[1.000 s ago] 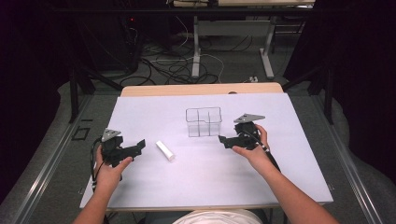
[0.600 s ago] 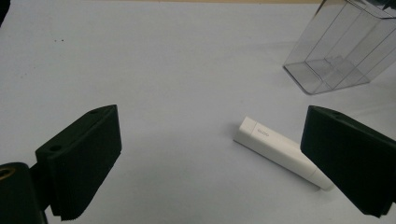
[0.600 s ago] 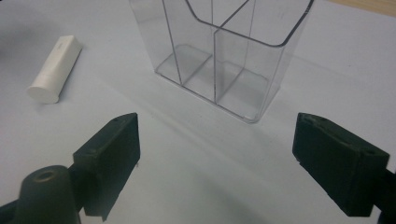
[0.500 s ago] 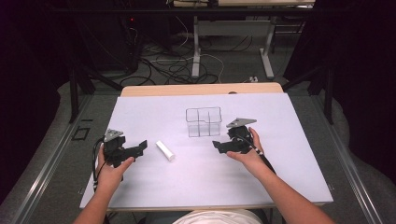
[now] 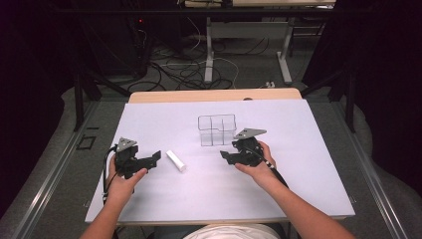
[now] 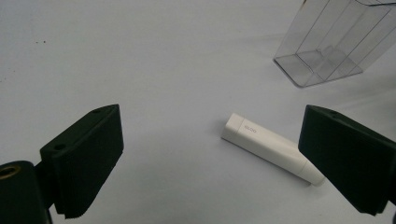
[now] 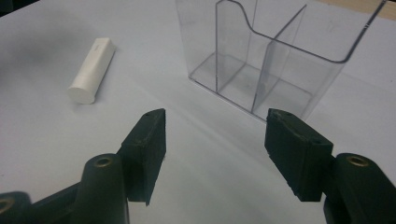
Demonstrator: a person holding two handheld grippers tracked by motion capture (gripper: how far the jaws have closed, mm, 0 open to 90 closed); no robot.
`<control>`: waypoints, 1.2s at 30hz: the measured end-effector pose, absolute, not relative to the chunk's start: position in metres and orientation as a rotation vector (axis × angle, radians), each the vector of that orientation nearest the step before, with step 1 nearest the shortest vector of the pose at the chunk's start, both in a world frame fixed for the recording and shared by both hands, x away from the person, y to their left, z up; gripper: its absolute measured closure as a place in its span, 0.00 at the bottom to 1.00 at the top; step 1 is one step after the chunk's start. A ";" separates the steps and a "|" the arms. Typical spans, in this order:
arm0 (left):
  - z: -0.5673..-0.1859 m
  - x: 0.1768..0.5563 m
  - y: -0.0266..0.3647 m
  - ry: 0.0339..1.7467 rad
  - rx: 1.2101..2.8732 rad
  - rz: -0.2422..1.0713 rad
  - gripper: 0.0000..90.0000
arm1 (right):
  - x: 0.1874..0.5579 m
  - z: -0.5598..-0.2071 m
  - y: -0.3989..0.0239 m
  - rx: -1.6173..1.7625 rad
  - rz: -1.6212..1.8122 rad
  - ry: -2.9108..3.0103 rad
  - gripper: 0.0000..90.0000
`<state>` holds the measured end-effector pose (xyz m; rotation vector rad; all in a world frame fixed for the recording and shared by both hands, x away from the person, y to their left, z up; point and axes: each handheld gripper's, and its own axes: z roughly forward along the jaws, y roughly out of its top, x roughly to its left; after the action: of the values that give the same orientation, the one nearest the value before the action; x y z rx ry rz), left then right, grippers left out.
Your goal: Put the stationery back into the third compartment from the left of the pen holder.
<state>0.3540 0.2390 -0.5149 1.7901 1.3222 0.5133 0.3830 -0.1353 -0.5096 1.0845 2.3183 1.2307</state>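
My left gripper (image 5: 149, 160) is spread wide and empty, aimed at the white tube (image 5: 175, 160) lying flat just ahead. My right gripper (image 5: 226, 156) has just been closing, nothing between. Beyond, the clear organizer (image 5: 217, 130) stands empty; nothing grasped yet.

- In the left gripper view, the clear plastic organizer (image 6: 334, 42) is cut off by the top and right edges, so its upper walls and far side are out of sight.
- In the same view, a black jaw covers the rounded end of the white tube (image 6: 268, 147).
- The small grey lettering on the tube is too tiny to read.
- In the right gripper view, the top edge cuts off the organizer's upper rim.
- In the high view, the bottom edge cuts off the person's forearms (image 5: 303, 214).
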 end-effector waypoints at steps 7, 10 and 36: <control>-0.516 0.355 0.239 1.325 1.792 0.516 0.08 | 0.386 -0.509 -0.117 1.096 1.219 2.355 0.45; -0.516 0.356 0.240 1.324 1.794 0.521 0.08 | 0.388 -0.509 -0.109 1.095 1.208 2.379 0.45; -0.518 0.358 0.247 1.345 1.785 0.525 0.08 | 0.408 -0.513 -0.042 1.266 1.037 2.618 0.53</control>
<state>0.3579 0.2466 -0.5182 1.7851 1.3450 0.5251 0.4085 -0.0424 -0.5127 1.2659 2.6180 1.0374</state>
